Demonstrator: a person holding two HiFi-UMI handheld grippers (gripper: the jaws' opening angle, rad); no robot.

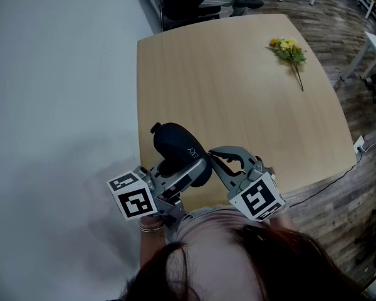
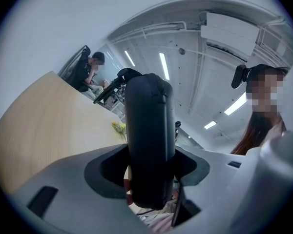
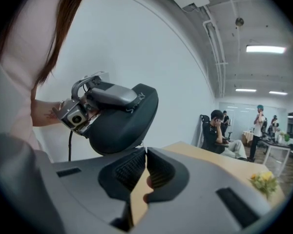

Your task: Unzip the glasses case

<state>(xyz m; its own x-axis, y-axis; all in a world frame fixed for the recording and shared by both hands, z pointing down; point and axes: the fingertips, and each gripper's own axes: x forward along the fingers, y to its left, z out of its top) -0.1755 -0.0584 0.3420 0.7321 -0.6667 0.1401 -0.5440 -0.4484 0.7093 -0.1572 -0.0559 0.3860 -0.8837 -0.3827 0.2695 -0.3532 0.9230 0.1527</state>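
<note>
Your left gripper (image 1: 187,170) is clenched on the dark navy, oval, hard-shell glasses case (image 1: 175,143), both jaws pressing its flat sides so it stands on edge between them, raised off the light wooden desk (image 1: 238,99) above its near left corner. Your right gripper (image 1: 214,156) sits just beside the case's right side with its jaws closed together, tips meeting right under the case's rim (nothing shows between the ribbed pads (image 3: 132,167) in the right gripper view). Whether the tips touch the case, you cannot tell. A small sprig of yellow flowers (image 1: 289,51) lies near the desk's far right corner.
</note>
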